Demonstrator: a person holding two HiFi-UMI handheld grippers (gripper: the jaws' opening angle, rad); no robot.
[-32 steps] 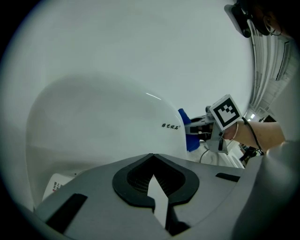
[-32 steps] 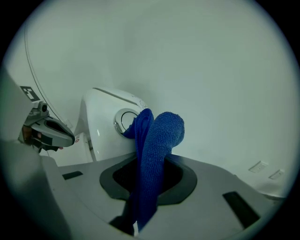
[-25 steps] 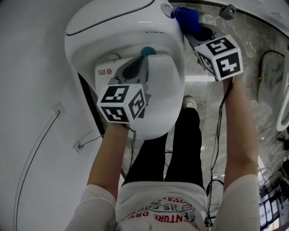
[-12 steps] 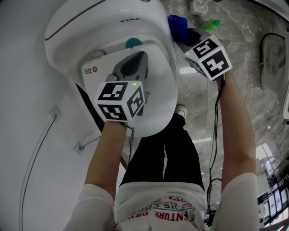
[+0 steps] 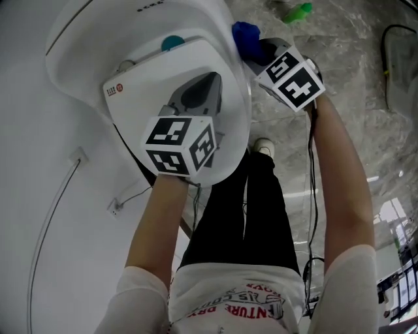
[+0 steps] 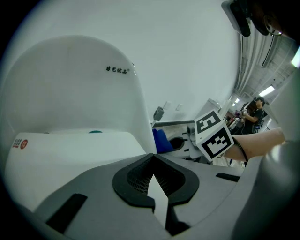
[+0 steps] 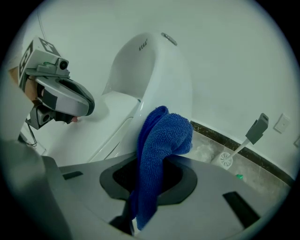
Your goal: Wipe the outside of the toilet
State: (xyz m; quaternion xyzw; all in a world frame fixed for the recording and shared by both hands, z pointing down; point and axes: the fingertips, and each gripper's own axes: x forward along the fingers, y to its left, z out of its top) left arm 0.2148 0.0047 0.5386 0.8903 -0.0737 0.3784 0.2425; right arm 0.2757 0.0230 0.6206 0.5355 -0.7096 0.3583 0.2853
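Note:
The white toilet (image 5: 91,39) fills the upper left of the head view, its lid (image 5: 140,85) down. My left gripper (image 5: 210,79) hovers over the lid, shut with nothing in it; in its own view the left gripper (image 6: 152,177) points across the lid (image 6: 70,150) toward the tank (image 6: 70,89). My right gripper (image 5: 253,51) is at the toilet's right flank, shut on a blue cloth (image 5: 244,32). In the right gripper view the blue cloth (image 7: 161,140) drapes over the right gripper (image 7: 151,161) and lies against the toilet's side (image 7: 164,84).
A toilet brush (image 7: 230,157) in its holder leans by the wall, right of the toilet. A green object (image 5: 297,12) lies on the marble floor (image 5: 353,72). A cable (image 5: 59,202) and a socket (image 5: 115,210) are on the left wall. My legs (image 5: 241,209) stand close in front.
The right gripper has carried the blue cloth along the toilet's right side toward me, from beside the tank to beside the seat. The left gripper has shifted slightly over the lid.

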